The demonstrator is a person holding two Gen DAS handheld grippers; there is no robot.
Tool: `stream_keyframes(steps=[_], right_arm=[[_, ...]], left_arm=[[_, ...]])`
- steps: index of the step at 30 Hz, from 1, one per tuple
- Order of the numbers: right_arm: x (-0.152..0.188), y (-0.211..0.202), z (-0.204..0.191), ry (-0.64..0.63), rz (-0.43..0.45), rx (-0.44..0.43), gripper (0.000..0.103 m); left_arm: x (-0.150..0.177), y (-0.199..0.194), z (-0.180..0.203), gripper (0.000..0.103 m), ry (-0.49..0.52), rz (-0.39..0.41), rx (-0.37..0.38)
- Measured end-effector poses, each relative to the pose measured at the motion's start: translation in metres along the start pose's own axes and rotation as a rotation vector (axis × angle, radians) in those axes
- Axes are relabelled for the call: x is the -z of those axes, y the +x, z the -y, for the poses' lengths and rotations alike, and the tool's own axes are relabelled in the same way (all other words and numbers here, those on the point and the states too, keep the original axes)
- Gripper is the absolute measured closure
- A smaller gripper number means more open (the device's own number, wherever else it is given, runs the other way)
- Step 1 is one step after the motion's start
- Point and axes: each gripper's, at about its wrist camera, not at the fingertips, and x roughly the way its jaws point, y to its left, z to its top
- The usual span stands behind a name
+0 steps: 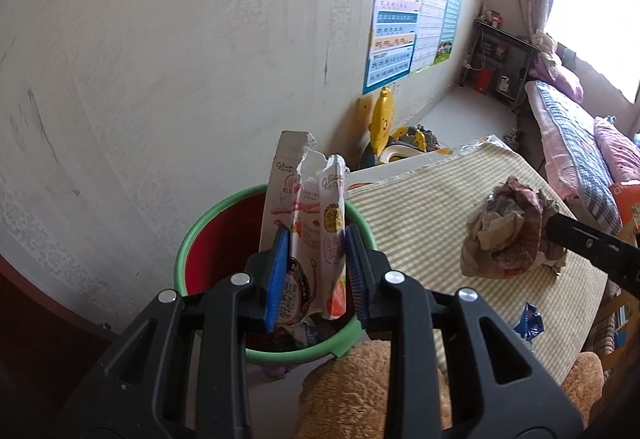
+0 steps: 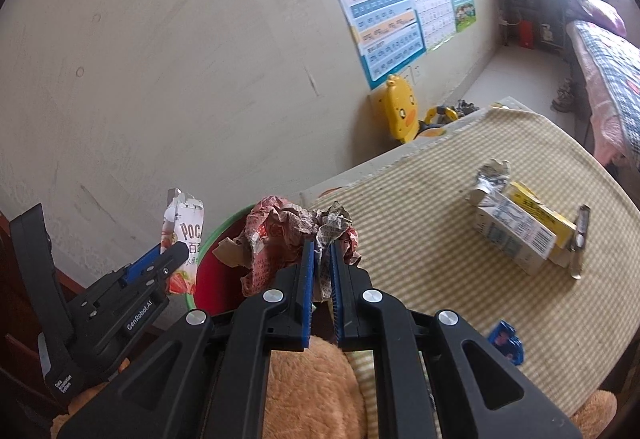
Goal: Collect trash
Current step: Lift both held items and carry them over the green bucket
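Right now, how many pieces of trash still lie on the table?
3 visible: a white carton and a yellow box side by side mid-table, and a blue wrapper near the front edge. More may be hidden.

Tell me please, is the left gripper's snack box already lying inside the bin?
No, the left gripper holds the torn snack box upright above the green-rimmed bin.

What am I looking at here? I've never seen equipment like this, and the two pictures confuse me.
These are two hand-held clamps a person carries, each with a camera looking along its fingers. One picture is from the left gripper, which pinches a torn snack box above a red bin with a green rim. The other is from the right gripper, shut on crumpled wrapping paper near that bin. On the striped tablecloth lie small cartons and a blue wrapper, not yet collected.
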Motion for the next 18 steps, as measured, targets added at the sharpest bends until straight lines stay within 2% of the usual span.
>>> stream_keyframes(steps=[15, 18], right_arm=[[-0.014, 0.064, -0.035, -0.105, -0.077, -0.005, 0.096], [-0.015, 0.079, -0.040, -0.115, -0.102, -0.010, 0.095]], left_arm=[[0.006, 0.040, -0.050, 0.075, -0.120, -0.082, -0.049], [0.009, 0.059, -0.066, 0.075, -0.174, -0.157, -0.029]])
